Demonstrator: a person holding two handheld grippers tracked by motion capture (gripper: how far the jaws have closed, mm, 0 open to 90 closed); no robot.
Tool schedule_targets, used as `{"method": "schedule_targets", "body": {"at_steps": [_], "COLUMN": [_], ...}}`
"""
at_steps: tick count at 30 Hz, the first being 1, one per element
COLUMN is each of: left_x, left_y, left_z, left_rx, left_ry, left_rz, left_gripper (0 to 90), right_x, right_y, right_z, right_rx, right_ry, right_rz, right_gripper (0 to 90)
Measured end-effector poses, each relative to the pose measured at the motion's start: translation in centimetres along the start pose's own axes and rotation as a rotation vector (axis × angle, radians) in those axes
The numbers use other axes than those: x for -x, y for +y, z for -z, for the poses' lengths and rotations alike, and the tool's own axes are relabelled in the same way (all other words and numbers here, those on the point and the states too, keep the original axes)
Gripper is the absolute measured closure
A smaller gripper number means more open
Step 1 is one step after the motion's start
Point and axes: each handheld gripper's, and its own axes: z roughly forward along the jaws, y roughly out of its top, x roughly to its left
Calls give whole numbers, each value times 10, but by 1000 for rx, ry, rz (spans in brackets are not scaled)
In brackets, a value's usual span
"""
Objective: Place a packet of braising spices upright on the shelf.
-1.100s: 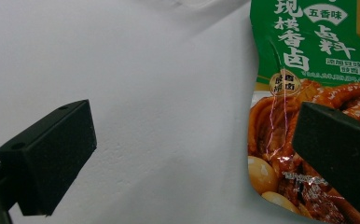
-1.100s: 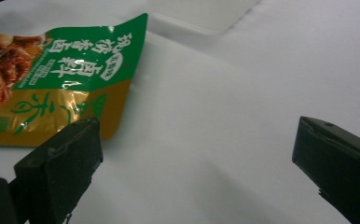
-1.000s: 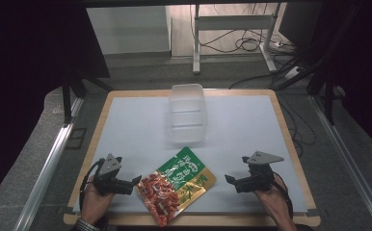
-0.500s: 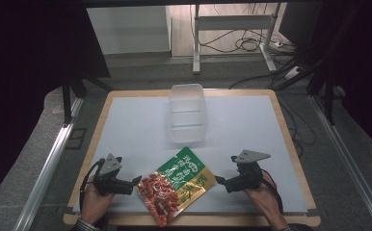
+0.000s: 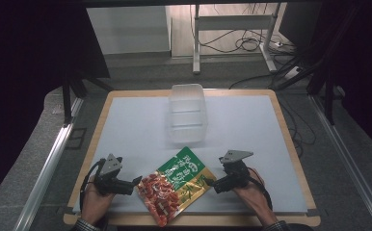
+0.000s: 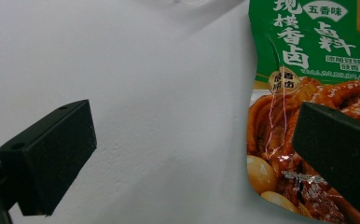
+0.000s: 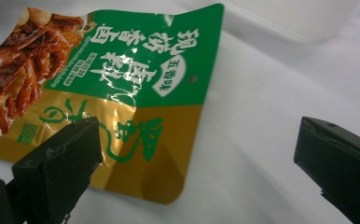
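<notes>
From above, a glossy green-and-gold food pouch [image 5: 177, 185] lies flat between the left tongs [image 5: 137, 182] and right tongs [image 5: 215, 184], a clear plastic tub [image 5: 188, 113] beyond. Left tongs [image 6: 192, 154] gape wide, one jaw over the pouch [image 6: 304, 70]. Right tongs [image 7: 197, 168] gape wide beside its crinkled corner [image 7: 141, 107]

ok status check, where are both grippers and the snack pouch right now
Left gripper and right gripper both open, flanking the snack pouch. Pouch flat on the table, ungripped. Clear container beyond, not obstructing.
</notes>
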Motion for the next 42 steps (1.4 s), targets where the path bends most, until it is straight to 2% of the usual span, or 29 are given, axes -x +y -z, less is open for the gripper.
{"method": "schedule_targets", "body": {"at_steps": [7, 12, 16, 20, 26, 29, 31, 35, 38, 41, 42], "left_x": [0, 0, 0, 1, 2, 2, 2, 2, 2, 2, 2], "left_y": [0, 0, 0, 0, 1, 1, 1, 1, 1, 1, 1], "left_z": [0, 0, 0, -1, -1, -1, -1, -1, -2, -2, -1], "left_rx": [-4, -3, -3, -5, -5, -5, -4, -6, -8, -9, -7], "left_ry": [-1, 0, 0, 0, 0, 0, 1, 0, 1, 2, 2], "left_rz": [-5, -6, -8, -8, -10, -11, -10, -12, -15, -16, -15], "left_gripper": [0, 0, 0, 0, 0, 0, 0, 0, 0, 0, 0], "right_x": [-2, -4, -7, -12, -13, -13, -14, -17, -20, -20, -19], "right_y": [5, 8, 10, 10, 15, 19, 23, 30, 34, 37, 39], "right_z": [-13, -24, -35, -42, -48, -49, -50, -54, -57, -61, -62], "right_rx": [-10, -35, -74, -92, -91, -93, -87, -102, -112, -144, -149], "right_ry": [70, 78, 68, 86, 110, 113, 116, 110, 85, 85, 100], "right_rz": [-36, -31, -3, 7, -47, -42, -43, 9, 38, 18, 9], "right_gripper": [14, 17, 23, 18, 28, 97, 174, 318, 439, 601, 648]}}
